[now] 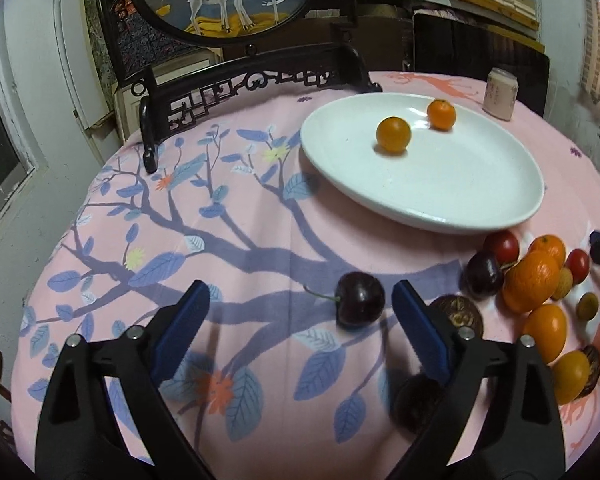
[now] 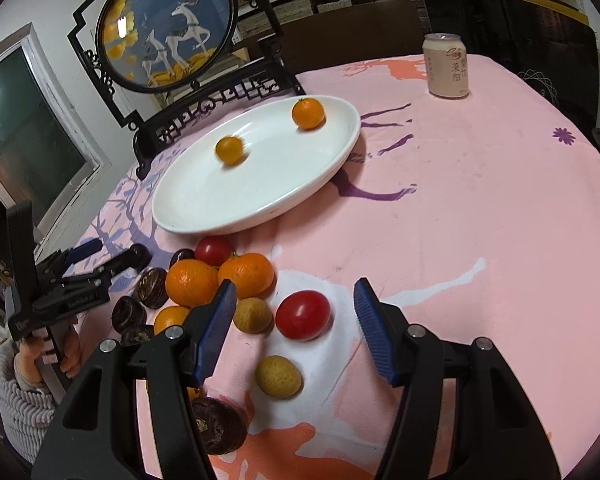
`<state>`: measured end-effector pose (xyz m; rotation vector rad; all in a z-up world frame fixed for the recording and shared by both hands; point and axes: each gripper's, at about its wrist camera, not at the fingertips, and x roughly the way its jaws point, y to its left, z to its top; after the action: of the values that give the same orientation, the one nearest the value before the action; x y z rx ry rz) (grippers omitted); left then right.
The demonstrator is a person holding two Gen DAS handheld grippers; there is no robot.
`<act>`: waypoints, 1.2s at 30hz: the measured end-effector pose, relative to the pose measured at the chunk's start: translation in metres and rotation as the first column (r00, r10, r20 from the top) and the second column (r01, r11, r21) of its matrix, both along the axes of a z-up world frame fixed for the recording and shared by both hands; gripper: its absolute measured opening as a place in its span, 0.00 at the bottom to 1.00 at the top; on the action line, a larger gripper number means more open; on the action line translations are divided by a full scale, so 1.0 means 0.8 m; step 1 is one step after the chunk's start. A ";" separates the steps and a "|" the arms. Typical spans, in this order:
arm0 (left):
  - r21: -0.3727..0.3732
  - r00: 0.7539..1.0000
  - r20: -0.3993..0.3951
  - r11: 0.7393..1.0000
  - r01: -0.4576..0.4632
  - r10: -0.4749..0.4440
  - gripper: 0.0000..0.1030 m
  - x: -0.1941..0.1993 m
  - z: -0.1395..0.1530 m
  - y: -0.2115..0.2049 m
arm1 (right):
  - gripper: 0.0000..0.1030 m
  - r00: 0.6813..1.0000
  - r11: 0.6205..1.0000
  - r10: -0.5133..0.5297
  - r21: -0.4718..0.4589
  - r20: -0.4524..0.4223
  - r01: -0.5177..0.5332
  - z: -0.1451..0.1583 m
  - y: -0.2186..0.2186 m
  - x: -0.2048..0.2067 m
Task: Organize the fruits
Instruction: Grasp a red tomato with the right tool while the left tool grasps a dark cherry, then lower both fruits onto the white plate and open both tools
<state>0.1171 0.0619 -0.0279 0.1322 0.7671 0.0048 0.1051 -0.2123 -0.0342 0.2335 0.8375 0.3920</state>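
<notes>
On the pink tablecloth (image 2: 480, 208), printed with blue branches and leaves, the loose fruit lies in a cluster just in front of the white oval plate (image 2: 204, 216): two mandarins (image 2: 192, 284) touching each other, a red cherry tomato (image 2: 214, 250) behind them near the plate's rim, several dark wrinkled fruits (image 2: 152, 286) on their left side, a small orange kumquat (image 2: 171, 318), and two tan longans (image 2: 253, 315) toward the camera. A larger red tomato (image 2: 304, 315) sits just beside the nearer mandarin, between the blue pads of the right gripper (image 2: 296, 330), whose jaws stand apart on either side of it without touching it; the gripper holds nothing. Two fruits are already on the plate, well apart from each other: a round orange kumquat (image 1: 393, 134) near the middle and a small mandarin (image 1: 441, 114) toward the far rim. A dark cherry (image 1: 360, 299) with its green stem lies alone on the cloth, between the plate and the left gripper (image 1: 300, 320), which is spread wide and empty, its pads clear of the cherry. In the right wrist view, a hand (image 2: 70, 354) in a grey knitted sleeve holds that left tool. Behind the plate stands a dark carved wooden frame (image 2: 204, 100) bearing a round deer picture (image 2: 166, 26), and a pale drink can (image 2: 446, 66) stands upright at the far side of the table.
</notes>
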 end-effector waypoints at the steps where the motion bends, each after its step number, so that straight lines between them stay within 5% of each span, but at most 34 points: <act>1: -0.002 1.000 0.003 1.000 0.009 -0.009 0.86 0.001 0.000 -0.002 | 0.54 1.000 1.000 0.006 0.003 -0.007 -0.006 -0.002 0.001 0.001; 3: 0.007 1.000 -0.004 0.999 0.031 -0.031 0.77 0.004 -0.003 -0.008 | 0.52 1.000 1.000 0.016 0.014 -0.025 -0.016 -0.006 0.002 0.004; 7: 0.007 0.994 -0.083 0.997 0.077 -0.076 0.43 0.019 -0.021 -0.020 | 0.47 0.998 0.999 0.020 0.046 -0.053 -0.018 -0.011 -0.001 0.008; 18: 0.006 0.993 -0.069 0.995 0.097 -0.096 0.36 0.012 -0.020 -0.026 | 0.28 0.997 0.999 0.028 0.030 -0.069 -0.026 -0.019 0.002 0.010; 24: -0.051 0.995 0.035 0.995 0.090 -0.089 0.36 -0.004 0.024 -0.020 | 0.28 1.000 0.995 -0.002 0.098 0.030 -0.001 0.013 -0.011 0.001; 30: -0.061 0.994 0.053 0.994 0.094 -0.091 0.37 0.039 0.054 -0.044 | 0.28 0.998 0.993 0.003 0.116 0.071 -0.011 0.049 0.017 0.043; 35: -0.088 0.997 0.031 0.993 0.080 -0.078 0.50 0.068 0.043 -0.052 | 0.32 0.995 0.998 -0.004 0.069 0.104 -0.003 0.050 0.054 0.081; 36: -0.094 0.996 0.028 0.992 0.089 -0.087 0.54 0.069 0.040 -0.051 | 0.41 0.994 0.998 -0.010 0.056 0.107 0.004 0.047 0.055 0.083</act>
<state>0.1723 0.0208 0.0041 0.0757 0.7356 -0.1137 0.1711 -0.1684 0.0037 0.2648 0.7207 0.4184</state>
